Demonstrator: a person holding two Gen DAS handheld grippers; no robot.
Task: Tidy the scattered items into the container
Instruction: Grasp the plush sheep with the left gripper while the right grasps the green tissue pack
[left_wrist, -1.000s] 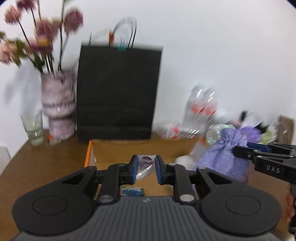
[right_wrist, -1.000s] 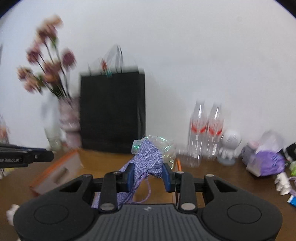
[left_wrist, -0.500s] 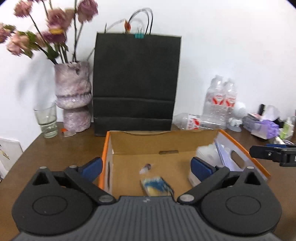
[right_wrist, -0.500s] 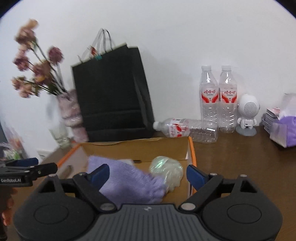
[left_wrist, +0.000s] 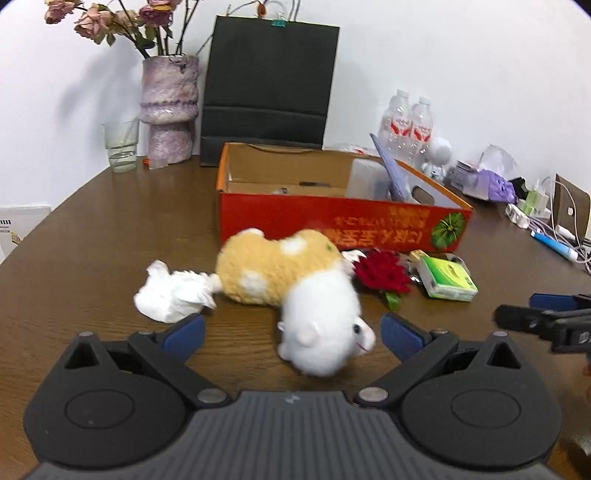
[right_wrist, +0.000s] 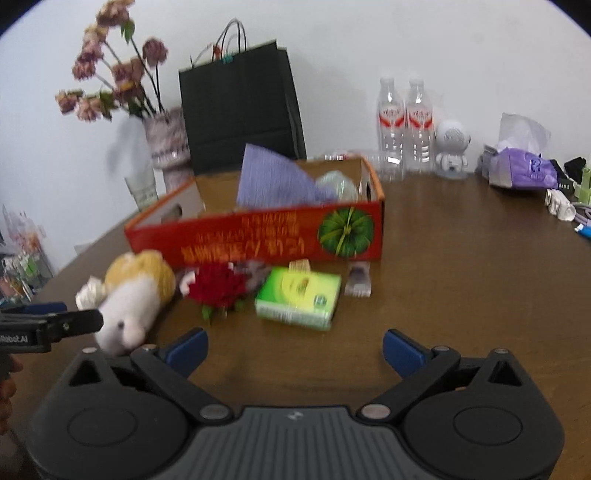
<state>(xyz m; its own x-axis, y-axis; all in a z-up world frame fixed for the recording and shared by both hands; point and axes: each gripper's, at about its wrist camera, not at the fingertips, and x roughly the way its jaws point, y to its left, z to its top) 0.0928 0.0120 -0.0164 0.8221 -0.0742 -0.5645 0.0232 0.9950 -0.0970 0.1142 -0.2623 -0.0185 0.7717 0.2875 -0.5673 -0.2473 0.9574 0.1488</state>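
The red cardboard box (left_wrist: 332, 221) (right_wrist: 258, 240) stands open on the brown table, with a purple pouch (right_wrist: 273, 181) leaning inside. In front of it lie a tan-and-white plush toy (left_wrist: 280, 273) (right_wrist: 136, 295), a crumpled white tissue (left_wrist: 170, 295), a red fabric flower (left_wrist: 382, 273) (right_wrist: 218, 286), a green packet (left_wrist: 447, 278) (right_wrist: 299, 302) and a small clear packet (right_wrist: 357, 282). My left gripper (left_wrist: 291, 334) is open, with the plush's white head between its fingers but untouched. My right gripper (right_wrist: 295, 347) hangs just short of the green packet, its jaws opening with nothing between them.
A black paper bag (left_wrist: 269, 81), a vase of dried flowers (left_wrist: 168, 110) and a glass (left_wrist: 120, 144) stand behind the box. Two water bottles (right_wrist: 404, 122), a white robot figure (right_wrist: 452, 147), a purple tissue pack (right_wrist: 521, 166) and cables (left_wrist: 554, 225) crowd the right.
Both grippers opened over the box: the right let the purple pouch drop in, the left released a small item. Both then drew back and down to the items in front of the box.
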